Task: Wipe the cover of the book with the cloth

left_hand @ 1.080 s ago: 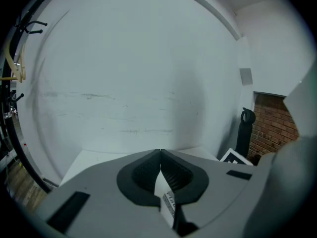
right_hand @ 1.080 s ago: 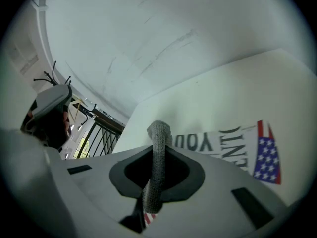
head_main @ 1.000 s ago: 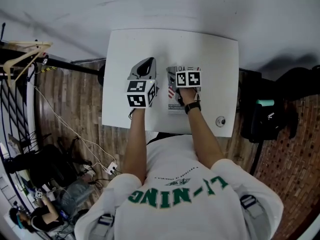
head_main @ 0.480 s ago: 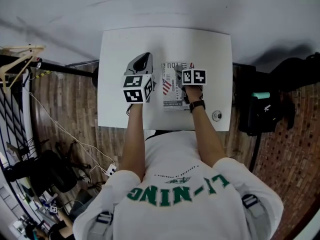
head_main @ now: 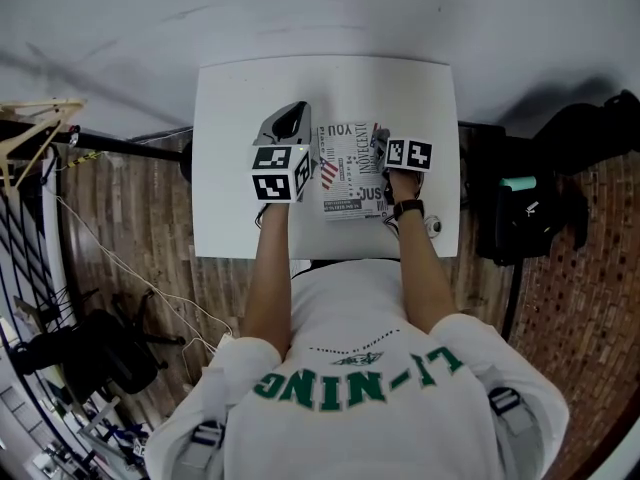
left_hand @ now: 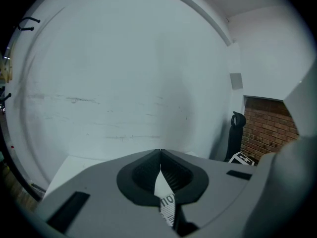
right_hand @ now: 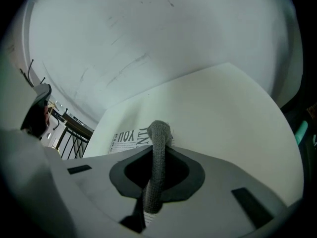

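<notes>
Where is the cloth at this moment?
The grey cloth is clamped in the right gripper, centre of its view, tip at the book's right edge on the white table.

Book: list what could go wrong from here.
The right claw holds the cloth as a narrow strip; hard tips may scrape the book.
The left claw pinches only the book's thin edge, which might tear or slip.
The right wrist could knock the small round object off the table.

Your book [head_main: 350, 171] was white with black lettering and a red-striped patch at its left edge. The cloth [right_hand: 157, 157] at its right edge was grey, and the table [head_main: 230, 118] beneath it plain white.
</notes>
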The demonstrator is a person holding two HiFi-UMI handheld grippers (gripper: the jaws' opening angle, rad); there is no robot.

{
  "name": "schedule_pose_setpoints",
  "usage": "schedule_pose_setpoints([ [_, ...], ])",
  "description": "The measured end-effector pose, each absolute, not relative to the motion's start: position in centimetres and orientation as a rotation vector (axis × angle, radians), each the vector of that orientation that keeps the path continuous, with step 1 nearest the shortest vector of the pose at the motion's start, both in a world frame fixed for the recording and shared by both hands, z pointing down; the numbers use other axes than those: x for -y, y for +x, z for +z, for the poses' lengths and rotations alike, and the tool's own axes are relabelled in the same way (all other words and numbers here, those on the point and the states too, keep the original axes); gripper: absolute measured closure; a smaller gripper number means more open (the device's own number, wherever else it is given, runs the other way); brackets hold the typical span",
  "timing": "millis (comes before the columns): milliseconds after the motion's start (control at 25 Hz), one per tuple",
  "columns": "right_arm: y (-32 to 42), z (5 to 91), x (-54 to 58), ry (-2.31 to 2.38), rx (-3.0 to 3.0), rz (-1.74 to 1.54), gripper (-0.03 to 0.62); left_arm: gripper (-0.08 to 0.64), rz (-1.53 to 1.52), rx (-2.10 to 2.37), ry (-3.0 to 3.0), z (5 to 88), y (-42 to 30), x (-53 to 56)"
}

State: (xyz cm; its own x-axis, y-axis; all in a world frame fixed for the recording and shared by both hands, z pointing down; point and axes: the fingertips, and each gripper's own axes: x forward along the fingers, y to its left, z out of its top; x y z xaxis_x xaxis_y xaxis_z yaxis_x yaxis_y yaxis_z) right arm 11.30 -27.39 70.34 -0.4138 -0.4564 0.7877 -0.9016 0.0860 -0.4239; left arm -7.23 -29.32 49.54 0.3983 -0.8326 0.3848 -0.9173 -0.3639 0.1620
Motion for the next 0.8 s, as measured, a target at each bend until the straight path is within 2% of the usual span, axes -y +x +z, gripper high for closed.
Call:
schedule_pose_setpoints([
  [160,8.3,69.8,27.1,1.265,1.957,1.306,0.551,0.554,0.328,1.559,2.28,49.3,-9.2,28.7],
  [480,-4.6,69.2,23.9,0.883,2.132,1.256,0.551,0.554,0.319,1.639,2.209,49.3,-13.2,27.2],
  [600,-5.7,70.1,23.0,0.856,2.097,1.219,0.551,0.554,0.31,1.675,2.196,49.0,-14.4,26.8],
  [800,-3.4,70.6,23.1,0.917,2.057,1.207,0.551,0.554,0.285,1.709,2.203,48.4,-14.9,26.6],
])
